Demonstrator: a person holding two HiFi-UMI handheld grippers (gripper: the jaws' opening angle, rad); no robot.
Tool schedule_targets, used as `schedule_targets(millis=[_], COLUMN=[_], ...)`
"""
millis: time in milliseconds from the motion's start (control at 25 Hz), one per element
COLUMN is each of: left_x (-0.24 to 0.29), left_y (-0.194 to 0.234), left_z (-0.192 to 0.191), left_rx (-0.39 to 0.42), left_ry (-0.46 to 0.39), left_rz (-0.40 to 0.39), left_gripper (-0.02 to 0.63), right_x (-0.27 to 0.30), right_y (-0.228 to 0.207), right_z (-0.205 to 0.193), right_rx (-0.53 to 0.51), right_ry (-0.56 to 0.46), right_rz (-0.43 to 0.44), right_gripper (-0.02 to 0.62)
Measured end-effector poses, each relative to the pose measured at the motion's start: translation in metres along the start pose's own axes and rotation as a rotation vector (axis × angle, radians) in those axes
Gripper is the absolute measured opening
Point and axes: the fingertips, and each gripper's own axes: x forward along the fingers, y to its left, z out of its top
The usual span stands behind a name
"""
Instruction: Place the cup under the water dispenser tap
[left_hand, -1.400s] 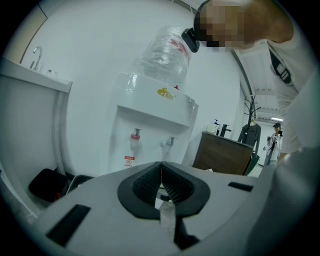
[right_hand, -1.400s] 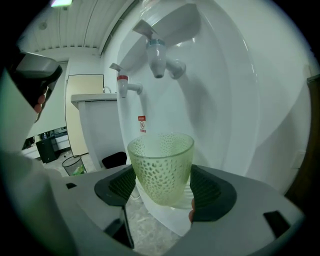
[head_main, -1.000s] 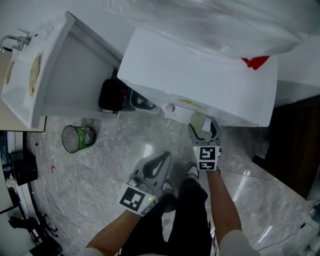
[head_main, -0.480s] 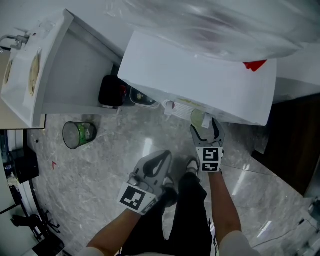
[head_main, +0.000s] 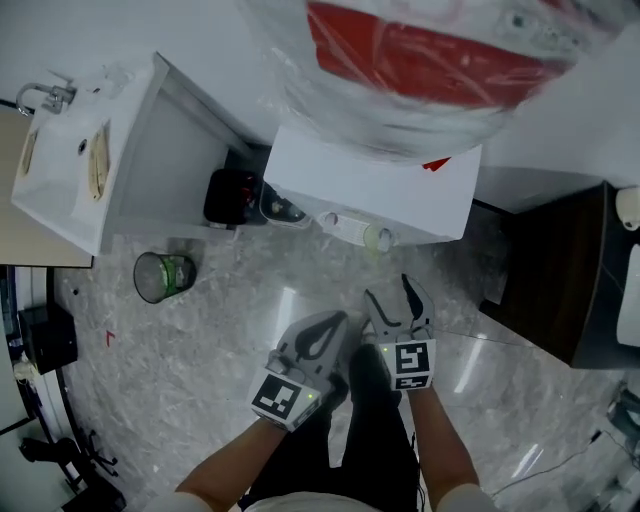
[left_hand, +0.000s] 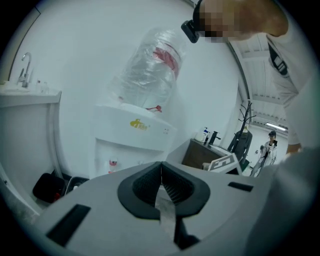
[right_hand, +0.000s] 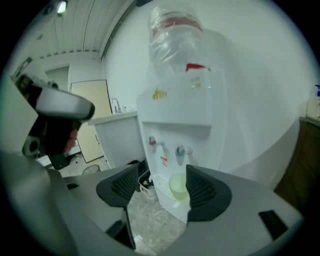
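Grey marble floor (head_main: 200, 350), white water dispenser (right_hand: 175, 112) at wall: cup (right_hand: 178, 186) upright beneath its tap (right_hand: 181, 151), dead ahead of your right hand-held gripper (head_main: 392, 296), jaws apart, empty, nearer than your left hand-held gripper (head_main: 322, 330), jaws together.

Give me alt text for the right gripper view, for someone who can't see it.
A pale green cup stands on the drip tray of a white water dispenser, under one of its taps. The right gripper's open, empty jaws frame it without touching.
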Motion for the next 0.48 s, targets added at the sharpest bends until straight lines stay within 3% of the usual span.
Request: schedule_targets(millis=[40, 120, 200, 480], left_x=[-0.005, -0.015, -0.026, -0.077], left_y=[-0.008, -0.022, -0.038, -0.103], left_z=[0.01, 0.029, 0.05, 0.127], left_rx=[0.004, 0.021, 0.033, 0.054], left_ry=[0.001, 0.011, 0.016, -0.018], left_rz=[-0.004, -0.012, -0.02, -0.072], left_gripper=[0.006, 0.006, 0.006, 0.006], right_x=[-0.015, -0.046, -0.077, -0.174], right_y=[0.006, 0.017, 0.028, 0.06], right_z=[0.019, 0.057, 0.096, 0.189], right_rx=[0.01, 0.012, 0.013, 0.012], right_ry=[-0.017, -0.054, -0.088, -0.138], right_rz=[0.004, 0.002, 0.008, 0.019], right_gripper=[0.302, 0.14, 0.064, 0.026])
